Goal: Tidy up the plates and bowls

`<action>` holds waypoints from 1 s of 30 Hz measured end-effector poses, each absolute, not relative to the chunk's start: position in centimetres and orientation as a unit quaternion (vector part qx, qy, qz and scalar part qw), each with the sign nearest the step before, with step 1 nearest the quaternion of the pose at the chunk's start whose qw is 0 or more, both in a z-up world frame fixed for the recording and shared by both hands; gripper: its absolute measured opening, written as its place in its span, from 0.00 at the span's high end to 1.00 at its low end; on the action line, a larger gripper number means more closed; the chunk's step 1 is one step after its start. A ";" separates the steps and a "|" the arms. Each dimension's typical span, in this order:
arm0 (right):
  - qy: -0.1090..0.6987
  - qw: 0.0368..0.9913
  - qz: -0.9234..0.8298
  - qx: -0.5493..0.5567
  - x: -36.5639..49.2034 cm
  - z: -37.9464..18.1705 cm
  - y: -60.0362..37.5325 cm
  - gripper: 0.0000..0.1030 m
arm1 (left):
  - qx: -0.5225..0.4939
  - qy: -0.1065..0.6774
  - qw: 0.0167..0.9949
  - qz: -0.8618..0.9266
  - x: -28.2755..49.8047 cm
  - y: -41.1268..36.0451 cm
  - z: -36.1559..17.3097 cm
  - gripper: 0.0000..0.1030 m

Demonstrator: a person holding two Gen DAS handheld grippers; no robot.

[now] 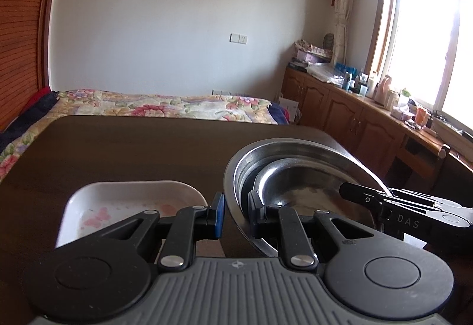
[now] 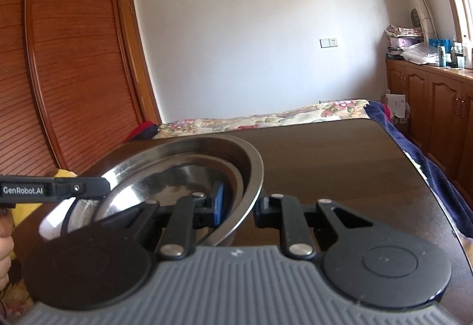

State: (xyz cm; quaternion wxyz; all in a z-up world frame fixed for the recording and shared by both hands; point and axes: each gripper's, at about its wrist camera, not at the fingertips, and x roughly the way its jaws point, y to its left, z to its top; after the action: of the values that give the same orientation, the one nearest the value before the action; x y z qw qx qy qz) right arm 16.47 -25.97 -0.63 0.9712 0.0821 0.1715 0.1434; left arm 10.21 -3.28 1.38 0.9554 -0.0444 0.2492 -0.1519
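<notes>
Steel bowl (image 1: 295, 174), nested pan inside, is pinched at opposite rims by left tongs (image 1: 236, 214) and right tongs (image 2: 239, 211) above the surface (image 1: 133, 147); uneven lifting could tip it onto the white dish (image 1: 130, 200).

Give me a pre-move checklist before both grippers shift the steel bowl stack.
1. Left gripper straddles the large steel bowl's near rim: ok.
2. Right gripper straddles the rim on the opposite side: ok.
3. Pads firmly clamped on metal: cannot tell.
4. Smaller steel bowl nested inside the large one: ok.
5. White floral dish close beside the bowl on the left, little clearance: not ok.
6. Far part of the table bare for setting down: ok.
</notes>
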 end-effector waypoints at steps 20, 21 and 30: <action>0.179 0.956 0.225 0.056 17.7 0.7 -19.4 0.79 | -0.061 0.227 0.969 -0.080 7.6 4.5 3.2 0.83; 0.182 0.955 0.227 0.055 17.8 0.6 -19.1 0.79 | -0.061 0.229 0.969 -0.076 7.7 4.8 3.2 0.83; 0.199 0.948 0.245 0.046 18.3 0.5 -16.7 0.78 | -0.067 0.234 0.968 -0.055 7.8 7.0 2.5 0.83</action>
State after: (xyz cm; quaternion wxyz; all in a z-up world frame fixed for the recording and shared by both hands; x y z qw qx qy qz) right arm 18.29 -16.70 0.47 0.9477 0.0461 0.1991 0.2452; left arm 7.81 7.02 2.53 0.9684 -0.0673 0.2337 -0.0552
